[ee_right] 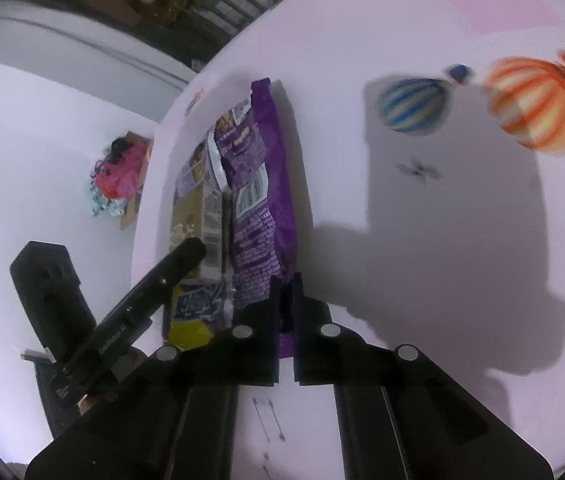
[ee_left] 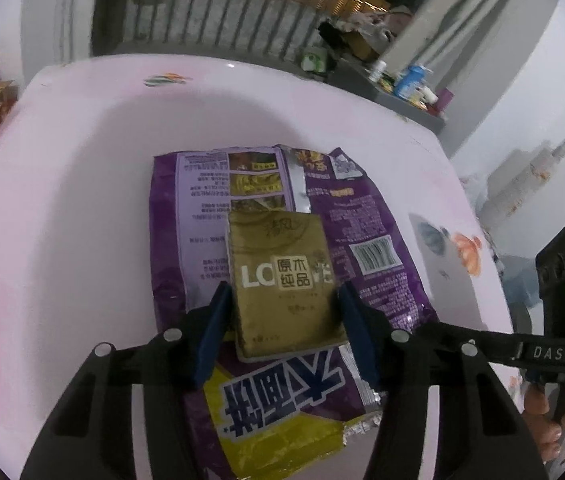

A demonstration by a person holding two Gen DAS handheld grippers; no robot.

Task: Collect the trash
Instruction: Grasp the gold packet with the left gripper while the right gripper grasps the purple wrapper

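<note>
A gold tissue packet [ee_left: 282, 284] lies on a torn purple snack bag [ee_left: 366, 240] on the pink table [ee_left: 82, 200]. My left gripper [ee_left: 282, 312] has its blue pads on both sides of the gold packet and is shut on it. In the right wrist view my right gripper [ee_right: 285, 304] is shut on the near edge of the purple snack bag [ee_right: 262, 216]. The gold packet [ee_right: 194, 216] lies just left of it, with the left gripper's finger [ee_right: 178, 260] over it.
The tablecloth carries printed balloons, blue [ee_right: 414, 106] and orange [ee_right: 534, 108]. A grey shelf with bottles [ee_left: 414, 84] stands beyond the table's far right. A bag with pink contents [ee_right: 122, 172] sits on the floor at the left.
</note>
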